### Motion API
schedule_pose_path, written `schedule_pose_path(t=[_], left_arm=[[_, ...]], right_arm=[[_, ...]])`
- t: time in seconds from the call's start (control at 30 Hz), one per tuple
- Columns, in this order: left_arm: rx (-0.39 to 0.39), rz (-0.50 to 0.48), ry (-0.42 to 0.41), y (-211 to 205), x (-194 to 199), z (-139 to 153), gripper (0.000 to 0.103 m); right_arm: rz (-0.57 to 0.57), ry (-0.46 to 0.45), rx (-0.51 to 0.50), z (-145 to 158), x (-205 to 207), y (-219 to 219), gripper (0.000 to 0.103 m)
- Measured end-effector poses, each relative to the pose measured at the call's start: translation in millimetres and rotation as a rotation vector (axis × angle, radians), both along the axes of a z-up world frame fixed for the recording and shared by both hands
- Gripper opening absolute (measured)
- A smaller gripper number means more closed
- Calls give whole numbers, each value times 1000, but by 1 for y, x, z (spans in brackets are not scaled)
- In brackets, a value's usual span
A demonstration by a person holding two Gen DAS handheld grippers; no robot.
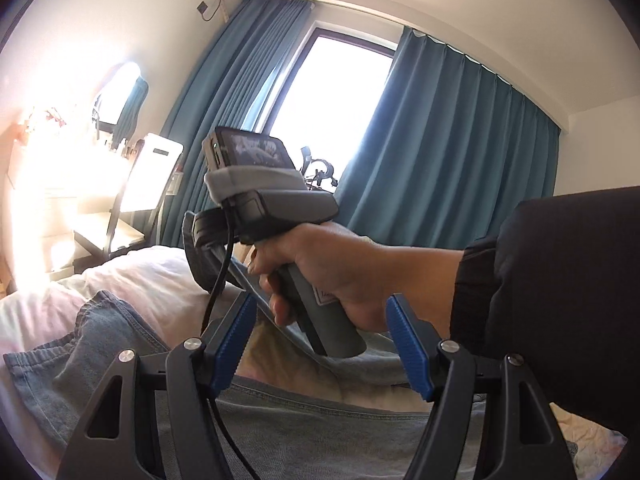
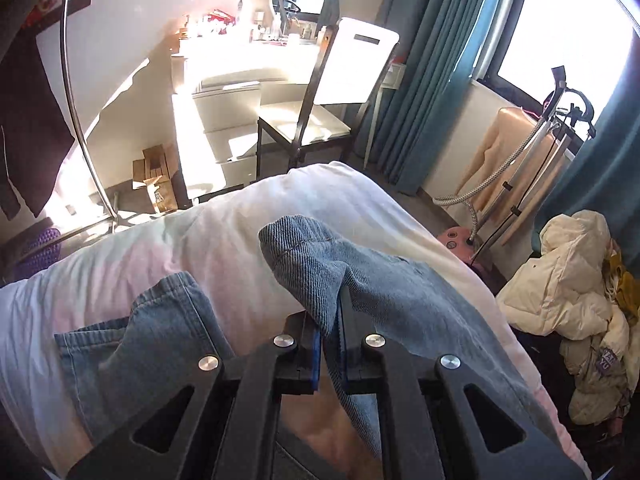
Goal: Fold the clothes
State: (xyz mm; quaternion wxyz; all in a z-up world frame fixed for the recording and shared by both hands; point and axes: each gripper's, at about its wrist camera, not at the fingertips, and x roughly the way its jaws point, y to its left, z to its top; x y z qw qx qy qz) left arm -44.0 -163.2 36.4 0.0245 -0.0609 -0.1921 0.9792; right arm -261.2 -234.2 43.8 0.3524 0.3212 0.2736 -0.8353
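Note:
A pair of blue jeans [image 1: 96, 364] lies spread on the white duvet [image 1: 152, 276] of a bed. My left gripper [image 1: 320, 304] hovers over the jeans, open, with nothing between its blue pads [image 1: 234, 344]. Just ahead of it a hand [image 1: 340, 276] in a black sleeve holds the right gripper's grey handle. In the right wrist view my right gripper [image 2: 331, 308] is shut on a fold of the jeans [image 2: 308, 256], which stands bunched up above the fingers. The rest of the jeans drapes left and right over the duvet [image 2: 240, 216].
Beyond the bed stand a white-backed chair [image 2: 344, 76] and a white dresser [image 2: 224, 112]. Teal curtains [image 1: 448, 148] frame a bright window. A garment steamer [image 2: 532, 152] and a cream puffy jacket [image 2: 568, 280] sit right of the bed. A dark garment [image 2: 28, 128] hangs at left.

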Motion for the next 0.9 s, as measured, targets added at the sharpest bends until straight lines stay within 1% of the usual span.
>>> schedule_pose_path(t=[0.07,0.13,0.23,0.3,0.37,0.43,0.47,0.5,0.57,0.63,0.7,0.73,0.8,0.9], left_arm=[[39,0,-14,-7,-3,-3,69],[65,3,-28,-11,-7,-6,69],[80,-4,-42,-13,-11,-9,69],[66,0,-39,-11,-11,-9,69],[57,14,-35,-9,-10,-9,69],[60,28,-27,-10,-6,-8,69],[63,29,-26,-12,-7,-8,69],[63,35,-30,-12,-7,-8,69],[69,38,-36,-14,-8,-9,69],[80,35,-44,-16,-9,-10,69],[90,30,-51,-20,-11,-11,69],[91,28,-59,-21,-13,-11,69],[95,28,-72,-22,-15,-12,69],[108,32,-87,-26,-17,-13,69]], right_arm=[[14,17,4,11,-4,-13,5],[11,14,10,11,-9,-20,5],[36,-11,42,-17,0,-24,5],[62,-40,65,-38,7,-25,7],[85,-89,95,-59,15,-25,9],[98,-141,117,-76,20,-23,16],[102,-159,118,-81,22,-21,28],[106,-161,114,-82,25,-19,41],[112,-162,86,-77,27,-12,51],[109,-170,55,-69,27,-4,52],[79,-159,18,-59,22,11,57],[65,-154,-1,-53,20,18,58],[19,-142,-44,-43,15,40,58],[-100,-127,-114,-35,3,91,59]])
